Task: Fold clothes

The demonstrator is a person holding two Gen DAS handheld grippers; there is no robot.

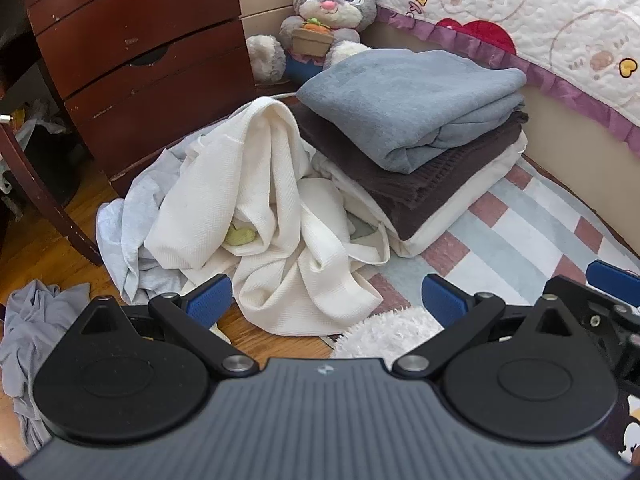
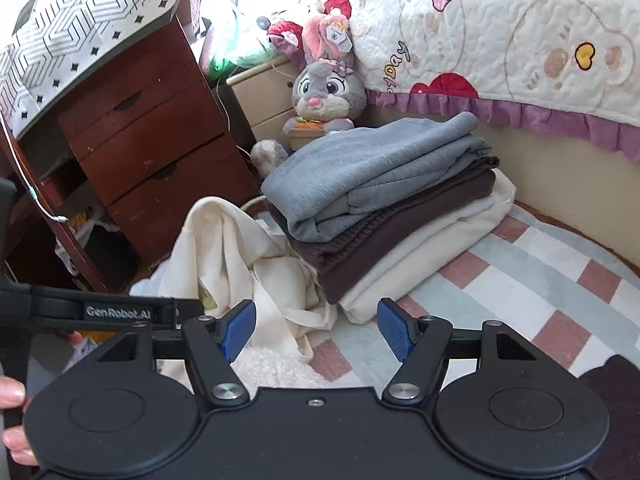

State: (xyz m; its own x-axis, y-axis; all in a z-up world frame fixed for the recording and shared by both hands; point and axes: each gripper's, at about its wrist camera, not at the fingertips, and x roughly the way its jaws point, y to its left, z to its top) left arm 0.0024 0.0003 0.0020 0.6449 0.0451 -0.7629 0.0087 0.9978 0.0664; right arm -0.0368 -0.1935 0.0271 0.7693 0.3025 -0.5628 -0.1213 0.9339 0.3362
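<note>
A crumpled cream garment [image 1: 264,208] [image 2: 236,256] lies in a heap on the floor, over a pale grey cloth [image 1: 132,216]. To its right stands a folded stack: a grey-blue top [image 1: 404,100] [image 2: 372,168] on a dark brown knit [image 1: 424,176] [image 2: 384,232] on a cream piece [image 1: 452,216] [image 2: 424,248]. My left gripper [image 1: 326,300] hovers open just in front of the cream heap, nothing between its blue pads. The right gripper [image 2: 318,326] is open too, held over the rug near the stack's front corner. Another grey garment [image 1: 36,344] lies at the lower left.
A red-brown drawer unit [image 1: 136,52] [image 2: 160,152] stands behind the heap. A plush rabbit [image 1: 324,12] [image 2: 324,96] sits against a bed with a quilted cover [image 1: 540,12] [image 2: 500,32]. The striped rug [image 1: 520,240] [image 2: 540,272] spreads right; a fluffy white thing [image 1: 388,336] lies near.
</note>
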